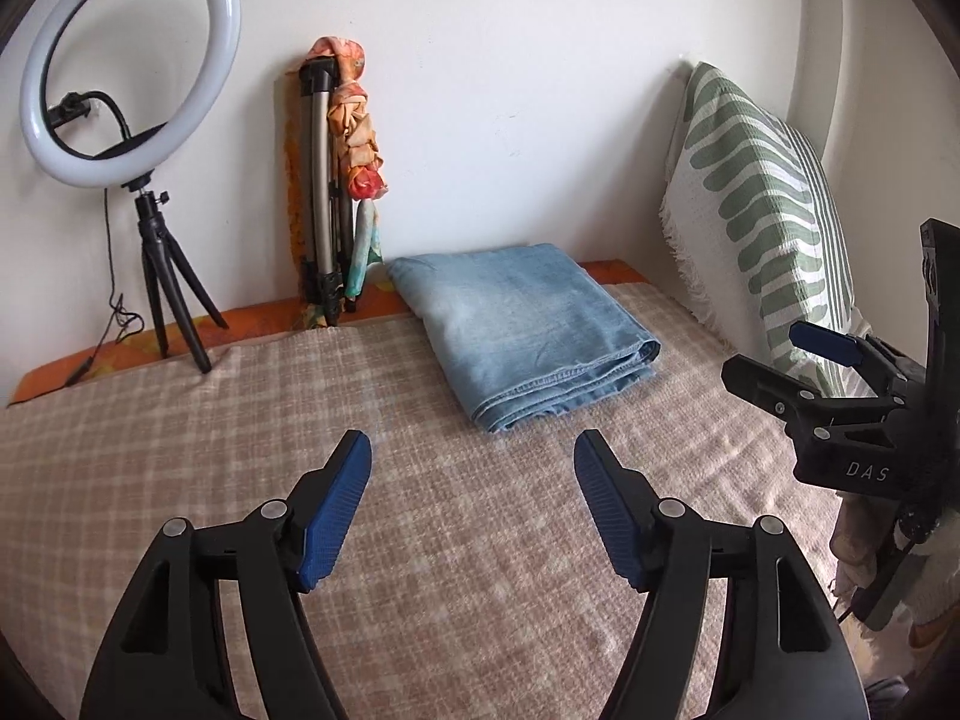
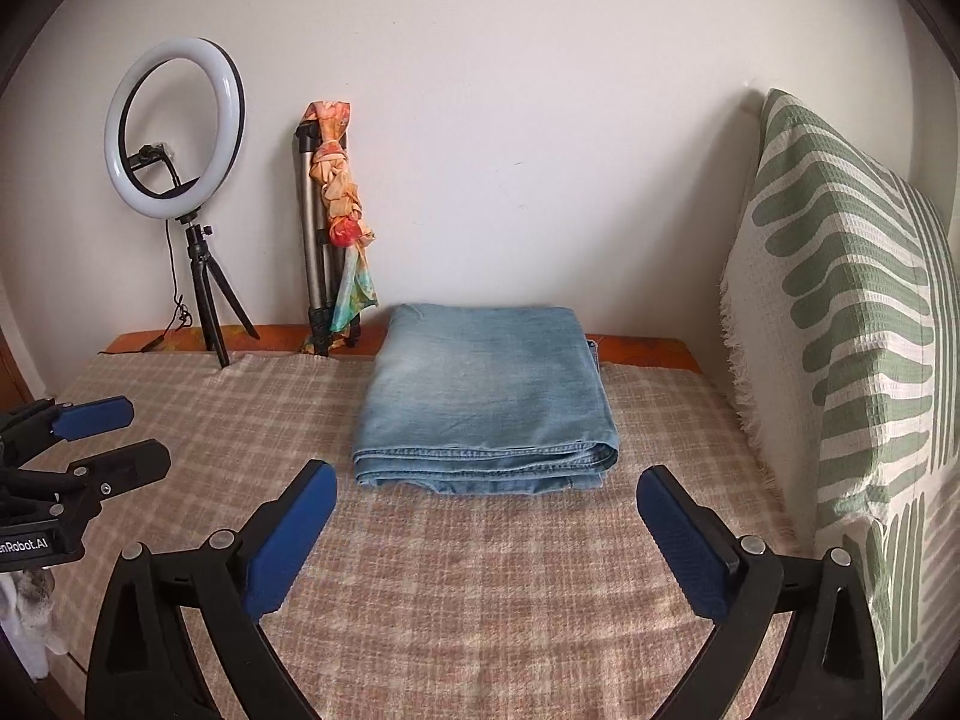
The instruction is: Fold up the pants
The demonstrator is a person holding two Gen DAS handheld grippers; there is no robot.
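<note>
The pants (image 2: 486,396) lie as a compact blue denim packet on the checked blanket (image 2: 480,600), ahead of both grippers and touched by neither. The right gripper (image 2: 487,507) has its jaws very wide, with only blanket between them, and the folded edge of the pants sits just beyond the tips, about centred between them. The left gripper (image 1: 473,468) has its jaws open too, somewhat narrower, and nothing is inside; the pants (image 1: 522,324) are ahead of it and a little toward its right jaw.

I judge that the folding is finished and that the step in hand is the retreat. To do it well, both grippers should go back with the jaws kept open and lifted off the blanket, so that no pad catches the layered hem at the near edge and pulls a layer out. If the packet needs a last correction, a soft press from above would be safer than a new pinch.

The left view shows the right gripper (image 1: 840,372) from the side, near the green-striped pillow (image 1: 762,192), and it shows the right corner of the packet, where the layers are stacked. The right view shows the near edge almost straight on, with the lowest layer coming out a little under the others, and the left gripper (image 2: 114,438) at its left side. Both views show the ring light (image 2: 174,126) and the folded tripod (image 2: 318,228) at the wall, well beyond the jaws.
</note>
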